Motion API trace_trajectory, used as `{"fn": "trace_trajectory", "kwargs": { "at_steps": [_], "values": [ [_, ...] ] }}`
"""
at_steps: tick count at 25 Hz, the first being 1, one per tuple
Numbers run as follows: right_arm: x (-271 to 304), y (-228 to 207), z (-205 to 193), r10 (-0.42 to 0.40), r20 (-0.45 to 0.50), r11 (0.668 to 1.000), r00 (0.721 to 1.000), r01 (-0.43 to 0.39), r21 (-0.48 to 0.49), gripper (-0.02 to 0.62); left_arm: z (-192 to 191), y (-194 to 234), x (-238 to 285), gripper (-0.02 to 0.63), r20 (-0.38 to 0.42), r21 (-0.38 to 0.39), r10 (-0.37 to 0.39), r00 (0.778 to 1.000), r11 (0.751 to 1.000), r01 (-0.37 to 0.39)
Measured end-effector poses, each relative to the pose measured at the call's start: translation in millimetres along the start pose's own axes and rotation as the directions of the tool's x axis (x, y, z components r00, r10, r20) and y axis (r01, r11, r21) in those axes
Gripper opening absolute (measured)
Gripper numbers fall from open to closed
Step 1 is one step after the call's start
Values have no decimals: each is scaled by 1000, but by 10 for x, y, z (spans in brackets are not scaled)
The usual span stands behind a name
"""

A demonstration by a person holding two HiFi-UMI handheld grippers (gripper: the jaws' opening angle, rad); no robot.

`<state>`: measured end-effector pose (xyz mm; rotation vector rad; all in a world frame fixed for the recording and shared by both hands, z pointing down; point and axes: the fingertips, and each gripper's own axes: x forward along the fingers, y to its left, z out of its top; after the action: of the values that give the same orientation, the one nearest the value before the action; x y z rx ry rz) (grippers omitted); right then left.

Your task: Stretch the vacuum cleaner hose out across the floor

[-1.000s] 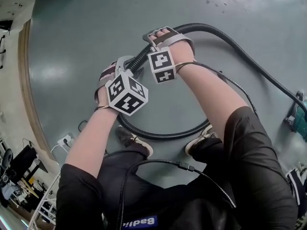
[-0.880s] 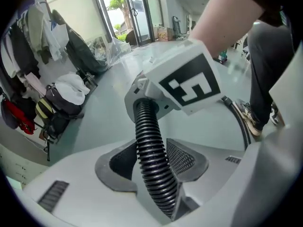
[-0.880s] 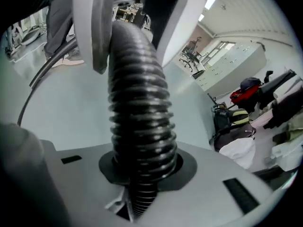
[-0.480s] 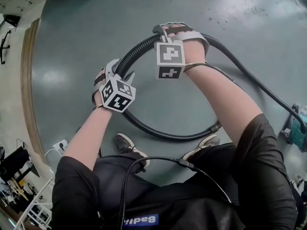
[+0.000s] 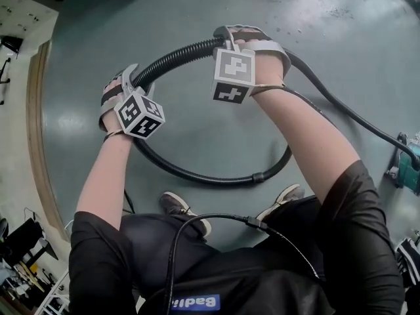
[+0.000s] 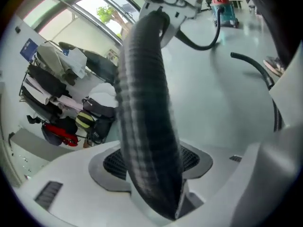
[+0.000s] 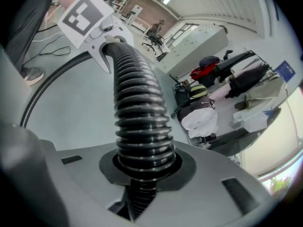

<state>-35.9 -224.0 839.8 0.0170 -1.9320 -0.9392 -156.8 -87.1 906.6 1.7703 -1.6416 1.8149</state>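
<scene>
The black ribbed vacuum hose (image 5: 177, 54) arcs between my two grippers and loops on down across the grey floor (image 5: 197, 176) in front of my shoes. My right gripper (image 5: 226, 37) has just closed and is shut on the hose (image 7: 142, 117), held up off the floor. My left gripper (image 5: 134, 74) sits further left along the same stretch. Its jaws have just opened wider, and the blurred hose (image 6: 147, 126) runs loosely between them. The hose's far end leads right to the teal vacuum cleaner (image 5: 408, 169).
My two shoes (image 5: 187, 209) (image 5: 282, 199) stand inside the loop's near side. A curved wooden edge (image 5: 36, 143) borders the floor at the left. Bags and clothes (image 6: 71, 103) are piled by the wall. A black cable (image 5: 216, 218) crosses my lap.
The left gripper has slid left along the hose, away from the right one. The right gripper has closed on the hose and lifted it, widening the arc between the hands.
</scene>
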Motion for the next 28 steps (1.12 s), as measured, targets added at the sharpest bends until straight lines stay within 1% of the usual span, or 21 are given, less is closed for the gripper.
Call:
{"fn": "trace_trajectory", "kwargs": {
  "at_steps": [3, 5, 7, 8, 11, 13, 15, 17, 19, 22, 25, 27, 28],
  "values": [
    [-69, -218, -144, -35, -36, 997, 999, 38, 73, 77, -525, 99, 39, 276, -64, -83, 3, 998, 996, -9],
    [-112, -355, -289, -41, -61, 993, 997, 48, 109, 77, -868, 149, 58, 275, -97, -114, 19, 995, 993, -30],
    [-148, -420, -346, -40, -75, 993, 996, 47, 106, 77, -1161, 212, 87, 275, -106, -132, 37, 994, 990, -51],
    [-153, -413, -332, -42, -81, 994, 996, 50, 94, 77, -1288, 257, 102, 275, -111, -123, 47, 993, 991, -60],
    [-99, -334, -227, -46, -101, 996, 994, 53, 65, 77, -1599, 428, 182, 275, -133, -51, 63, 989, 996, -70],
    [1, -261, -173, -34, -118, 997, 992, 42, 64, 77, -1813, 534, 235, 275, -153, -24, 66, 986, 997, -70],
    [100, -203, -205, -16, -139, 994, 990, 30, 100, 77, -2052, 583, 278, 275, -189, -16, 58, 980, 998, -62],
    [129, -217, -330, -7, -162, 989, 987, 31, 144, 77, -2336, 576, 322, 276, -238, -26, 41, 970, 999, -48],
    [112, -291, -450, -22, -188, 989, 982, 48, 137, 77, -2632, 579, 354, 275, -278, -44, 30, 960, 998, -44],
    [109, -366, -524, -24, -211, 988, 977, 55, 142, 77, -3069, 673, 414, 275, -331, -37, 32, 943, 998, -47],
    [171, -259, -447, 21, -218, 991, 976, 8, 131, 77, -3485, 898, 431, 275, -381, 8, 51, 923, 999, -52],
    [262, -82, -330, 62, -212, 992, 975, -38, 118, 77, -3676, 1158, 401, 268, -404, 60, 87, 911, 996, -69],
    [314, 6, -250, 84, -204, 991, 975, -60, 121, 77, -3751, 1310, 378, 248, -412, 94, 112, 904, 992, -80]
  ]
}}
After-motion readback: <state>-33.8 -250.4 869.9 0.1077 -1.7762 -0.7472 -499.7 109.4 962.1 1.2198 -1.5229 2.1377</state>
